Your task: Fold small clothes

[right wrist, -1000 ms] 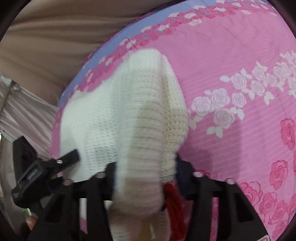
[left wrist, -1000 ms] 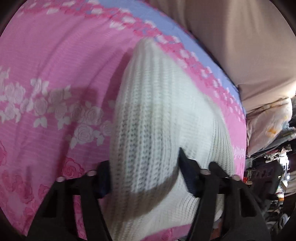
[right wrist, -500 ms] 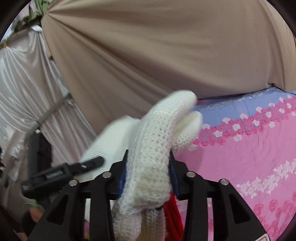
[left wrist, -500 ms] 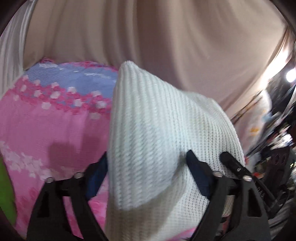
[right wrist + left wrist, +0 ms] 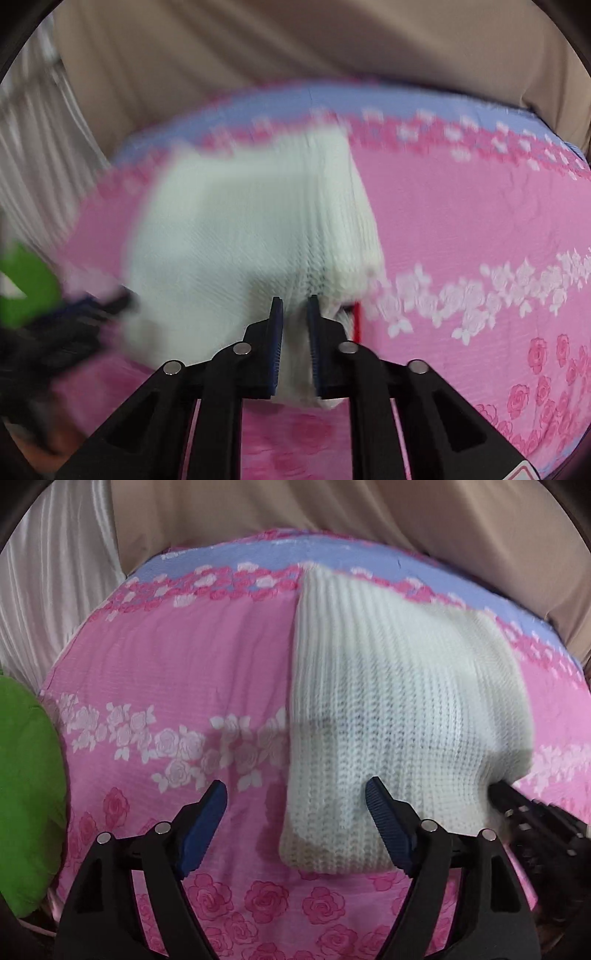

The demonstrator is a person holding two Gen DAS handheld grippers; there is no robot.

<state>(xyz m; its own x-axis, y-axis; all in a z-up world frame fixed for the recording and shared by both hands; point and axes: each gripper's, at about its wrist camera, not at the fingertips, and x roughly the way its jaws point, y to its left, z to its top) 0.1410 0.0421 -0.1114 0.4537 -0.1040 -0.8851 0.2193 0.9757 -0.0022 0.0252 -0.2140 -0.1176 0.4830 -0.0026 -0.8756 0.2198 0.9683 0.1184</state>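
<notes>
white knit garment (image 5: 399, 709) lies folded on the pink rose-print bedspread (image 5: 177, 672), ahead of both tools. in the left wrist view it sits ahead and to the right of the left gripper (image 5: 295, 805), its near left corner reaching in between the two fingers but touching neither as far as can be seen. left gripper spread wide, blue pads (image 5: 201, 827) well apart, nothing clamped.

right gripper (image 5: 294, 325) narrow — pads (image 5: 275, 347) drawn close with a fold of the white knit (image 5: 236, 236) pinched between them; cloth shows in the slit and bulges out below the fingers. a thin red strip (image 5: 356, 321) hangs at the garment's edge just right of the right finger. this view is motion-blurred, knit texture smeared.

the other tool shows as a dark shape at the right edge of the left view, touching the garment's near right corner.

beyond the garment — a lilac-blue band (image 5: 332, 557) along the far edge of the bedspread, then beige drape (image 5: 332, 509). green cushion (image 5: 26, 794) at far left of the left gripper.
</notes>
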